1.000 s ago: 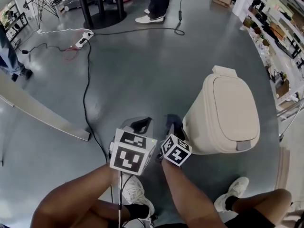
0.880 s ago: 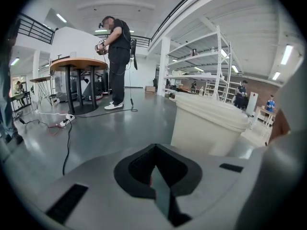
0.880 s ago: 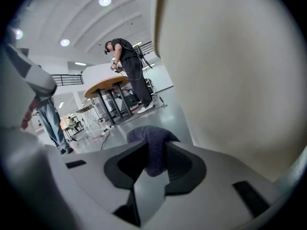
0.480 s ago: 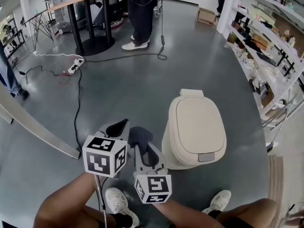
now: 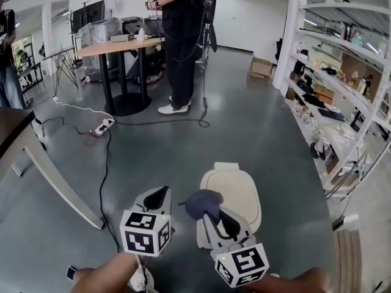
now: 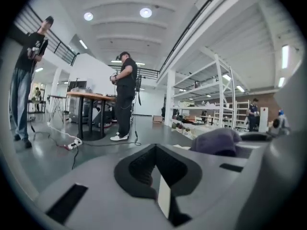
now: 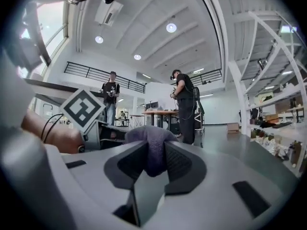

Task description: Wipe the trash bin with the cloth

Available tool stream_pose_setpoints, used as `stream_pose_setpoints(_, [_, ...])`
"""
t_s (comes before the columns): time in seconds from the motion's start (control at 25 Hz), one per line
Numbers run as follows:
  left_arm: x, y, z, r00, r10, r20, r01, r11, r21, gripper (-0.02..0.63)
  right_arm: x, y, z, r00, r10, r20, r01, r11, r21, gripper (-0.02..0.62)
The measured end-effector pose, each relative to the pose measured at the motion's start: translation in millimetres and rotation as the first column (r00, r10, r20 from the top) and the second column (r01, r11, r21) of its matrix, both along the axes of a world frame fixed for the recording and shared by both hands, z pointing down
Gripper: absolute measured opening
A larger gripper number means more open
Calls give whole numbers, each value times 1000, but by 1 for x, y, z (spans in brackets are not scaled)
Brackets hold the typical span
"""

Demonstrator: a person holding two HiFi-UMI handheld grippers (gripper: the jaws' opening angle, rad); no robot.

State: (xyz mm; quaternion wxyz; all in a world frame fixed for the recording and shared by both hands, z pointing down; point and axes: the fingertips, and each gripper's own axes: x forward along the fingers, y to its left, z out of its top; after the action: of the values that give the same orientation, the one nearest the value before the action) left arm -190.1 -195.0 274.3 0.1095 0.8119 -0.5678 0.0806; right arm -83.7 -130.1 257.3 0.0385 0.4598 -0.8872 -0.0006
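Grey floor [image 5: 244, 127] all around. Right claw [image 5: 209, 207] pinching the purple cloth [image 5: 201, 201]; left claw [image 5: 160, 195] pressed together, holding nothing. Trash bin [image 5: 239, 193] just under and beyond the right claw. Lower the cloth flat onto it, press softly, rub slowly.

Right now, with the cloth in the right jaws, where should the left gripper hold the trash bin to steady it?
Probably the narrow raised hinge block at the rear of the trash bin, coming from above with the left gripper. The bin's rounded body looks too wide for them, and the shut jaws must open first.
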Motion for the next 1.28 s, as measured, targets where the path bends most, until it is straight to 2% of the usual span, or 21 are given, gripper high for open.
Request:
stream_pose_setpoints(0.08, [21, 17, -8, 1000, 18, 23, -19, 1000, 21, 0, 30, 5, -6, 999, 34, -28, -34, 999, -3, 92])
stream_pose_setpoints(0.2, [52, 44, -18, 999, 39, -6, -39, 999, 31, 0, 71, 12, 0, 994, 85, -68, -86, 996, -8, 92])
stream_pose_setpoints(0.32, [81, 68, -30, 998, 47, -30, -45, 997, 59, 0, 107, 20, 6, 990, 130, -62, -132, 991, -35, 92])
stream_pose_setpoints(0.48, [104, 98, -39, 1000, 18, -15, -16, 996, 91, 0, 136, 38, -11, 987, 155, -39, -157, 987, -35, 92])
stream_pose_setpoints(0.64, [109, 134, -42, 1000, -19, 11, 17, 991, 136, 0, 155, 72, -9, 987, 152, -49, -153, 988, -28, 92])
stream_pose_setpoints(0.76, [104, 155, -44, 998, -56, -35, 61, 986, 155, 0, 170, 89, -14, 986, 159, -55, -159, 987, 1, 92])
stream_pose_setpoints(0.84, [103, 163, -40, 995, -71, -68, 80, 987, 139, 0, 181, 96, -19, 983, 175, -55, -174, 984, 23, 92])
stream_pose_setpoints(1.12, [109, 182, -26, 999, -24, -47, 29, 994, 103, 0, 193, 123, -27, 975, 217, -41, -216, 976, 36, 92])
stream_pose_setpoints(1.28, [106, 193, -18, 996, -17, -86, 24, 996, 89, 0, 193, 134, -36, 971, 238, -19, -236, 969, 78, 91])
